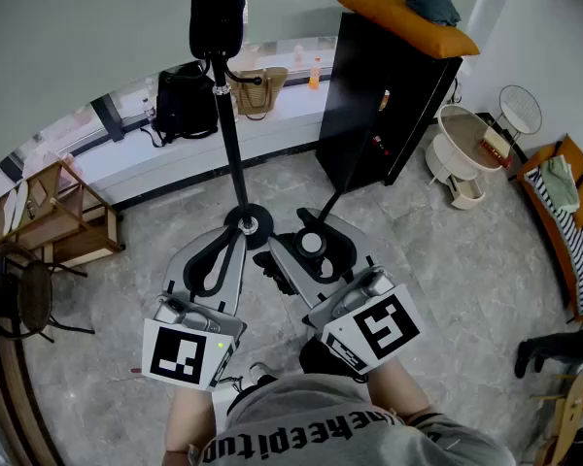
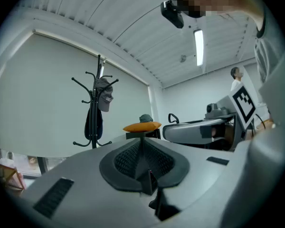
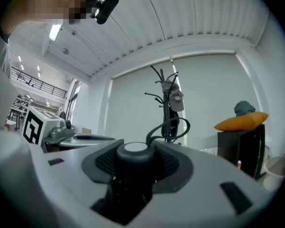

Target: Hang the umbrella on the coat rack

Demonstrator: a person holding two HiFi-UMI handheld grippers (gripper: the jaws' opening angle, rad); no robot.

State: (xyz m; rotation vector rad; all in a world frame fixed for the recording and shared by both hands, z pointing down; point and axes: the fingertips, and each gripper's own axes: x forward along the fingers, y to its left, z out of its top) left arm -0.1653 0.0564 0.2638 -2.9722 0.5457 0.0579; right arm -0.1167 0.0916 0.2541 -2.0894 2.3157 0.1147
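The black coat rack (image 1: pixel 229 139) stands straight ahead, its round base (image 1: pixel 249 224) just past my jaws. A grey cap (image 3: pixel 174 97) and a dark garment (image 2: pixel 92 123) hang from its hooks. My right gripper (image 1: pixel 309 233) is shut on the folded black umbrella (image 3: pixel 133 167), held upright by its handle. The handle's white end cap (image 1: pixel 312 244) faces up and its strap loop (image 3: pixel 170 126) sticks out forward. My left gripper (image 1: pixel 233 239) is shut with nothing in it, beside the right one. Both grippers point level at the rack.
A black cabinet (image 1: pixel 381 100) with an orange cushion (image 1: pixel 408 22) stands right of the rack. A white round stand (image 1: pixel 462 144) and a striped seat (image 1: pixel 568 221) lie further right. Wooden chairs (image 1: pixel 53 216) are at the left. A black bag (image 1: pixel 183 105) sits on the sill.
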